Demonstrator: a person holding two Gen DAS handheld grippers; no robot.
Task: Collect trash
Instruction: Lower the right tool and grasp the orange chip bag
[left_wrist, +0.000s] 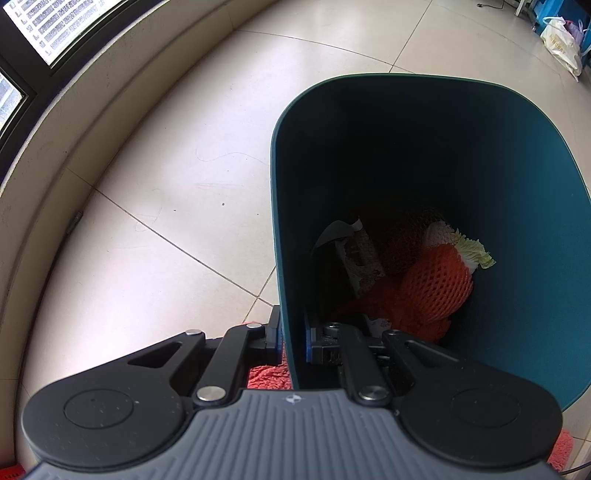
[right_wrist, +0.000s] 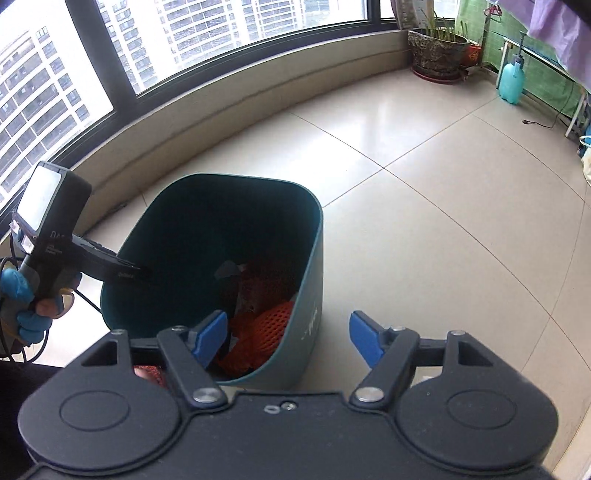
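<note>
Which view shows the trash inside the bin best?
Left wrist view: it looks straight down into the bin, showing the orange foam net clearly. In the right wrist view the net is partly hidden.

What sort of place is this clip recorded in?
Probably an enclosed balcony or sunroom in a high-rise flat. A curved band of windows looks out on apartment towers, the floor is pale tile, and a potted plant and a spray bottle stand at the far end.
</note>
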